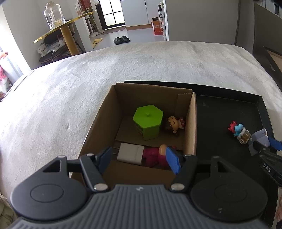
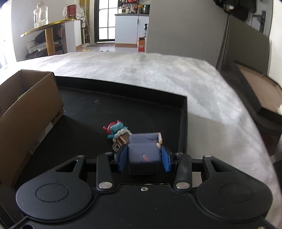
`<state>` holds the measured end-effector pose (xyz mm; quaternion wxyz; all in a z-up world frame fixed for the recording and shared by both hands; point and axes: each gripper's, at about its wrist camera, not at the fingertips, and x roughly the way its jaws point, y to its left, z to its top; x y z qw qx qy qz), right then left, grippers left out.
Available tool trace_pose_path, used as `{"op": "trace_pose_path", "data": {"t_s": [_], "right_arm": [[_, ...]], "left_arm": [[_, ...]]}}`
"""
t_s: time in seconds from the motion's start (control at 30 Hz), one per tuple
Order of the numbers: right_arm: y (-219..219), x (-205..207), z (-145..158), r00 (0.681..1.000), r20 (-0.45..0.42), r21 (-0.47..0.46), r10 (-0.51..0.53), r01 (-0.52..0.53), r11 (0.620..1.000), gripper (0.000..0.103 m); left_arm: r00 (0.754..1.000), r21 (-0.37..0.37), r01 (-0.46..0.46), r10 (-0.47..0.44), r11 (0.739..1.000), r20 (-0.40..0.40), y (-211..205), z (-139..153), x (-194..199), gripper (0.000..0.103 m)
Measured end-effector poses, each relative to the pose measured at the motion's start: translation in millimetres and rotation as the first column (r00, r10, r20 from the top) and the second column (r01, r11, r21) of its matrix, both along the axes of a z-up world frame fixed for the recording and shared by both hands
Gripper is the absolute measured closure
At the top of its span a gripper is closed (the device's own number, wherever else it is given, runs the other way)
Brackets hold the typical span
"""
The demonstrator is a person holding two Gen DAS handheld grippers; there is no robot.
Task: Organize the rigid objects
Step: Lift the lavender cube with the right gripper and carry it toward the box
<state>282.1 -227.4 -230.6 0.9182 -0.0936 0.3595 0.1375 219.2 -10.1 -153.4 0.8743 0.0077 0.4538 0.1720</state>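
Note:
A cardboard box (image 1: 191, 123) stands on the left part of a black tray (image 1: 220, 112). Inside lie a green hexagonal container (image 1: 148, 121), a small doll figure (image 1: 173, 124), a white charger (image 1: 131, 153) and a pink figure (image 1: 156, 155). My left gripper (image 1: 139, 158) is open and empty above the box's near edge. My right gripper (image 2: 144, 157) is shut on a purple-grey block (image 2: 144, 156) low over the tray (image 2: 123, 109); the block also shows in the left wrist view (image 1: 260, 139). A blue-and-red figure keychain (image 2: 117, 131) lies just ahead of it, also seen from the left wrist (image 1: 238, 130).
The tray rests on a white fuzzy bed cover (image 1: 123, 70). The box wall (image 2: 30, 112) stands left of the right gripper. A gold-edged side table (image 1: 61, 31) with a glass jar (image 1: 53, 15) stands beyond the bed.

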Motion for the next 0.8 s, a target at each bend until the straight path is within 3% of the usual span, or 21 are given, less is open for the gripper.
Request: {"op": "trace_pose_path", "data": {"t_s": [0.1,0.2,0.5,0.6,0.8], "right_arm": [[-0.6,8.8,-11.6,0.999,-0.050,-0.002,-0.003,0.003,1.000,0.058],[-2.7,13.6,-18.9,0.996,-0.089,0.021,-0.011,0.013,1.000,0.062],[-7.5,6.6,-5.0,0.998,-0.058,0.079,-0.034,0.038,0.996,0.063],[-2.9,-1.8,-0.2,1.000,-0.011,0.058,-0.016,0.017,0.998,0.063],[6.6,-2.1,8.6,1.000,-0.001,0.055,0.019,-0.019,0.998,0.063]], "left_arm": [[1.000,-0.002,-0.002,0.002,1.000,0.001,0.7,0.5,-0.6,0.037],[1.000,-0.003,-0.003,0.003,1.000,0.005,1.4,1.8,-1.3,0.037],[1.000,-0.005,-0.003,0.003,1.000,0.020,4.2,7.1,-7.0,0.037],[1.000,-0.006,-0.001,0.001,1.000,0.027,6.4,8.0,-8.7,0.037],[0.999,-0.032,-0.007,0.008,0.999,0.033,16.2,8.9,-12.8,0.037]]}}
